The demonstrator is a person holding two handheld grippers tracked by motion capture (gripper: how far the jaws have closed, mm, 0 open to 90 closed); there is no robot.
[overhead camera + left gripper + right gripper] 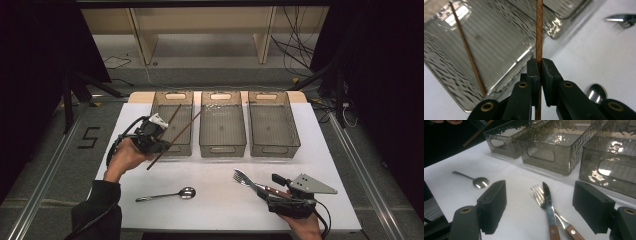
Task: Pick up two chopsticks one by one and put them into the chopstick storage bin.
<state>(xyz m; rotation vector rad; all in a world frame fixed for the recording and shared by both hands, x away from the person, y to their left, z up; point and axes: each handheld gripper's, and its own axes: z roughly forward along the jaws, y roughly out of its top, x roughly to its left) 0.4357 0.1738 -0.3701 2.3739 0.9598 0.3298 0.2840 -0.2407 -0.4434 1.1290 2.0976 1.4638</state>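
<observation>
Three clear grey plastic bins stood in a row at the far side of the white tabletop. The left gripper, held above the leftmost bin's near end, had its jaws clamped on a thin brown wooden chopstick, which slanted out over that bin. A second brown chopstick lay inside the same bin, leaning against its wall. The right gripper rested low near the tabletop's front right, its jaws standing wide with nothing pressed between them; a wooden-handled steel knife and a wooden-handled steel fork lay between them on the tabletop, crossed and touching. A shiny metal spoon lay apart, near the front middle.
</observation>
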